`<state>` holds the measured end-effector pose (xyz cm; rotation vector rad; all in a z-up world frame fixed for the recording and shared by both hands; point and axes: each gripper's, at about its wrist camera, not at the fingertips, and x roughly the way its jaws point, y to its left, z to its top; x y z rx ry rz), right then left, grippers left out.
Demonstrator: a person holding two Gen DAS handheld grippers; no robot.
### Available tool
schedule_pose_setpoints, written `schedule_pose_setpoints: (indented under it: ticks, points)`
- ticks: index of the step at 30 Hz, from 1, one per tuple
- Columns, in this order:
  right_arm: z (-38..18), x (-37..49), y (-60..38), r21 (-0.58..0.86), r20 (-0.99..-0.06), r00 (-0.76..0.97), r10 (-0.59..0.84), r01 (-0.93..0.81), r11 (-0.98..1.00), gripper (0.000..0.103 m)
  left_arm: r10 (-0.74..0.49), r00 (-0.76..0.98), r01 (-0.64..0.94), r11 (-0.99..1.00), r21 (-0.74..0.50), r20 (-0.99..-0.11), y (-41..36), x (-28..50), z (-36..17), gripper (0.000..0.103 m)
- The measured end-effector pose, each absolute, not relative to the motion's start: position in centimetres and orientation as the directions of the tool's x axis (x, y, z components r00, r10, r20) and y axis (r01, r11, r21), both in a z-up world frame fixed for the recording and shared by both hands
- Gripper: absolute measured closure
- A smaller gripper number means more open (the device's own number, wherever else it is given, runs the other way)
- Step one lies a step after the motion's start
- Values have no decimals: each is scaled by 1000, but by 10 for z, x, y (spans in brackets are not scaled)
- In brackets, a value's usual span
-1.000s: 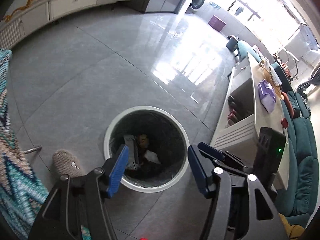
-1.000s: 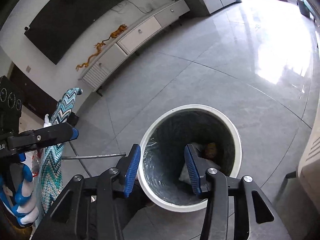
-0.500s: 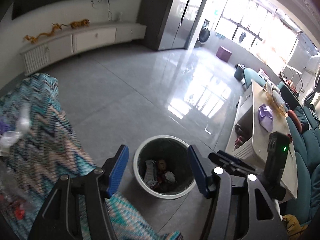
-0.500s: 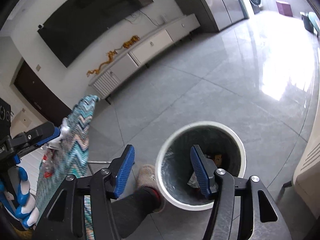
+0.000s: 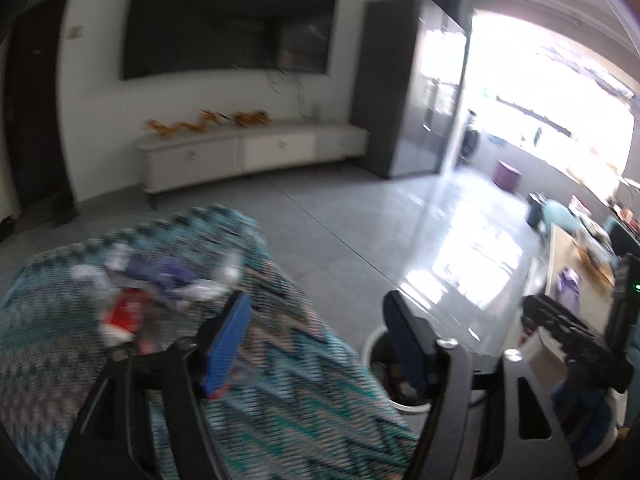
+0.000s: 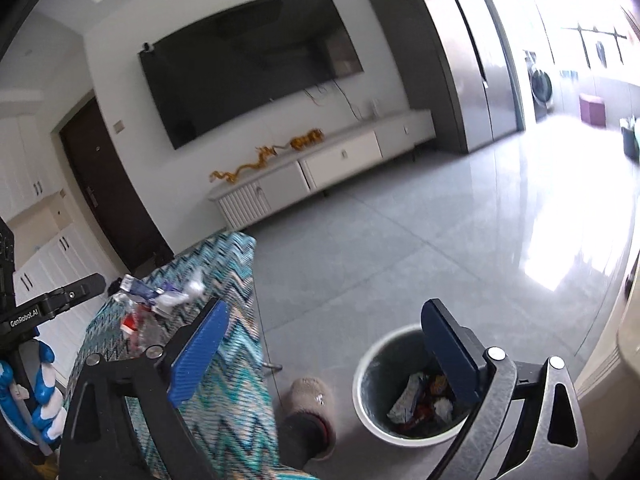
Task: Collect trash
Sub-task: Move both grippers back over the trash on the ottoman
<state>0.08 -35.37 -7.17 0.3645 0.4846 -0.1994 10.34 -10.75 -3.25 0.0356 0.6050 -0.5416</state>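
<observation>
From the left wrist, the left gripper (image 5: 316, 340) has swung up from the bin (image 5: 370, 350) toward blurred trash (image 5: 160, 292) on the zigzag-covered bench (image 5: 280, 380), jaws apart and empty. From the right wrist, the right gripper (image 6: 320, 348), also apart and empty, has lifted; only here wrappers (image 6: 416, 400) inside the bin (image 6: 364, 384) and a slipper (image 6: 310, 396) show clearly.

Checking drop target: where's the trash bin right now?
On the floor, lower right in the right wrist view: the trash bin sits behind the right gripper, right of the slippered foot and the zigzag-patterned table.
</observation>
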Motion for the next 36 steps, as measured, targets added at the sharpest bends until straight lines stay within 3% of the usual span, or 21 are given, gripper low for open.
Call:
schedule_pose_setpoints:
  ticks: [3, 17, 28, 36]
  points:
    - [-49, -4, -330, 254, -458, 883, -106, 245, 936, 1, -431, 741, 426, 894, -135, -514, -65, 96, -21, 32]
    - [15, 7, -230, 187, -360, 932, 32, 39, 982, 0, -110, 896, 53, 988, -142, -431, 114, 47, -16, 30]
    - [-9, 55, -152, 178, -452, 875, 172, -101, 979, 0, 69, 895, -162, 971, -177, -441, 227, 15, -38, 27]
    - [-27, 90, -117, 147, -523, 826, 209, -154, 977, 0, 58, 876, -187, 956, -226, -479, 263, 25, -54, 27]
